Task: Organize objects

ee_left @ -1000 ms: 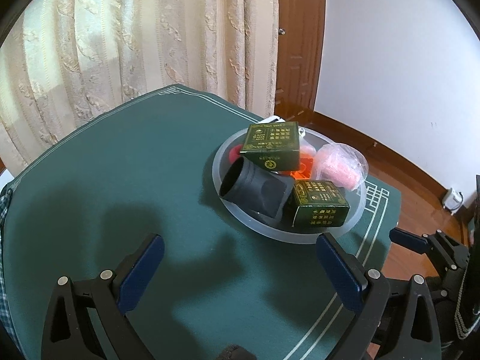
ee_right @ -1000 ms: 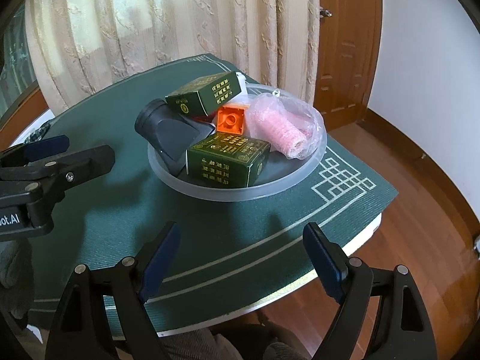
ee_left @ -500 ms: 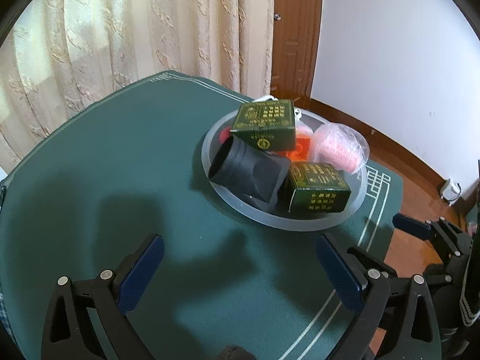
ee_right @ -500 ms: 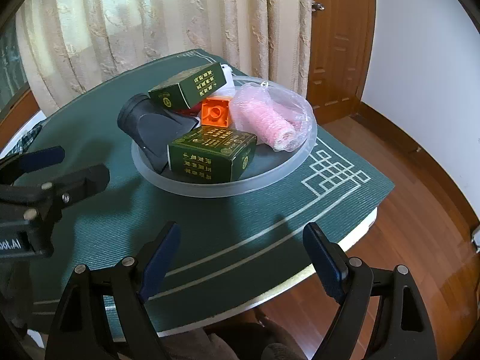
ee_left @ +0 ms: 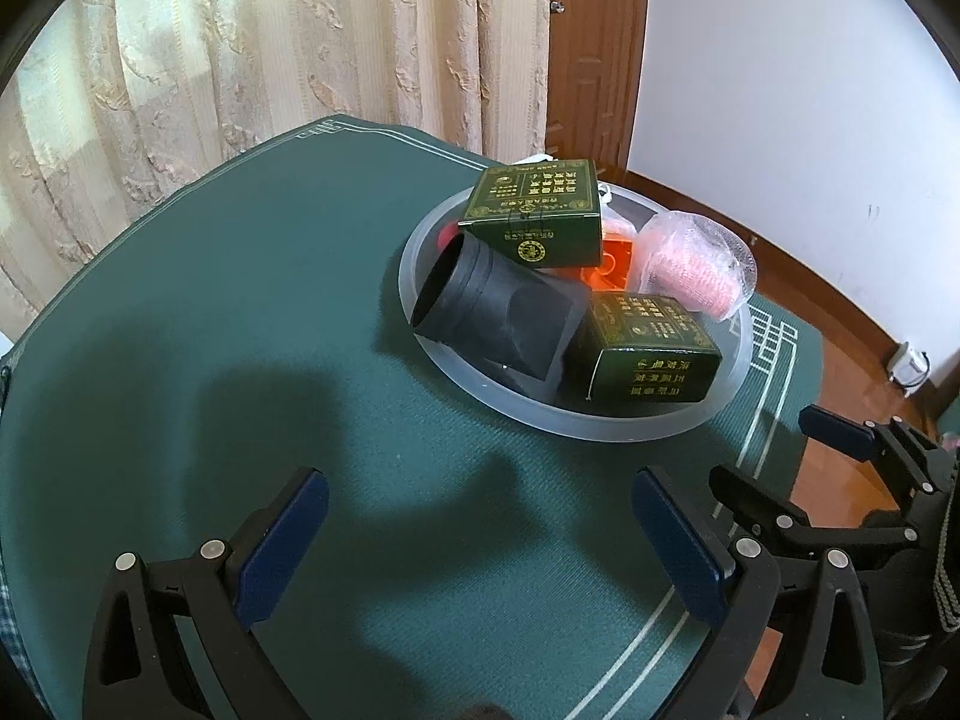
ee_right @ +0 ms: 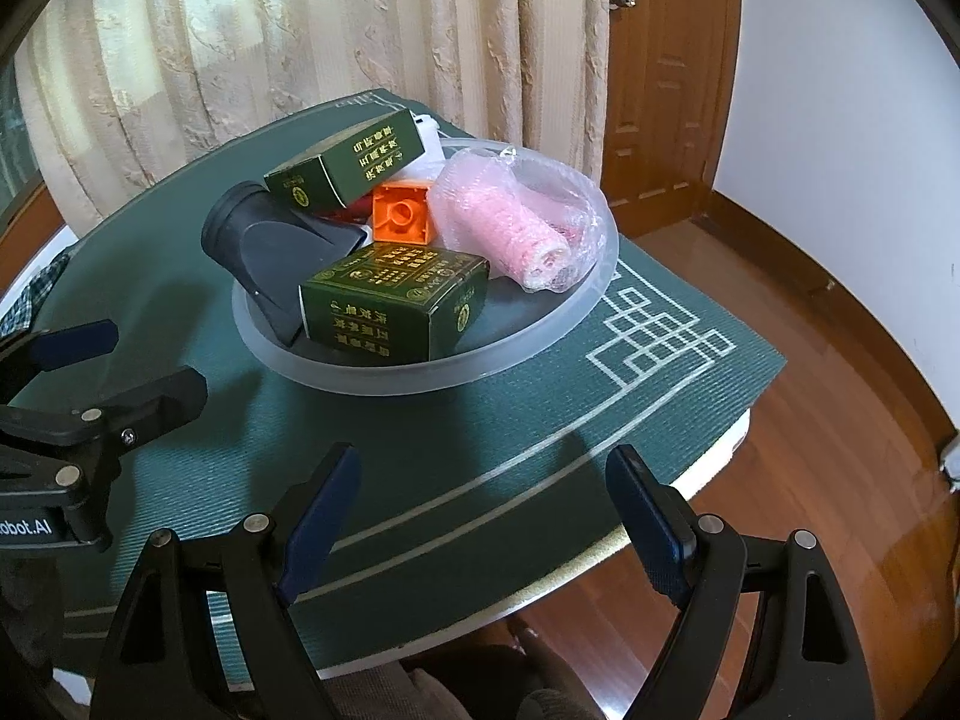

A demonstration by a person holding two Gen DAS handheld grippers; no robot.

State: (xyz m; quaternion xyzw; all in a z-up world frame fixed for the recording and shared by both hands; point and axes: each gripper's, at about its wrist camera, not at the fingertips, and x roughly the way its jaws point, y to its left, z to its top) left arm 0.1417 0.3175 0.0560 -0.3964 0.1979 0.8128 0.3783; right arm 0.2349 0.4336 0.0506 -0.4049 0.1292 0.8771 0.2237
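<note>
Piled in the translucent bowl (ee_right: 576, 312) at frame centre on the green surface (ee_left: 240, 300), the boxes, black cup (ee_left: 498, 312), orange block (ee_right: 401, 217) and pink roll (ee_right: 510, 234) are seen, both hand-held grippers (ee_left: 480, 546) (ee_right: 483, 516) held wide and empty below, so sorting begun or finished cannot be told.

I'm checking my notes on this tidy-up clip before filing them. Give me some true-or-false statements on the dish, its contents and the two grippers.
1. The clear dish sits on the green table mat. True.
2. The orange block lies on the mat outside the dish. False: it sits inside, among the other things.
3. One green box rests tilted on top of the black cup. True.
4. The right gripper is shut on the pink roll. False: it is open and holds nothing.
5. The left gripper is open, short of the dish. True.
</note>
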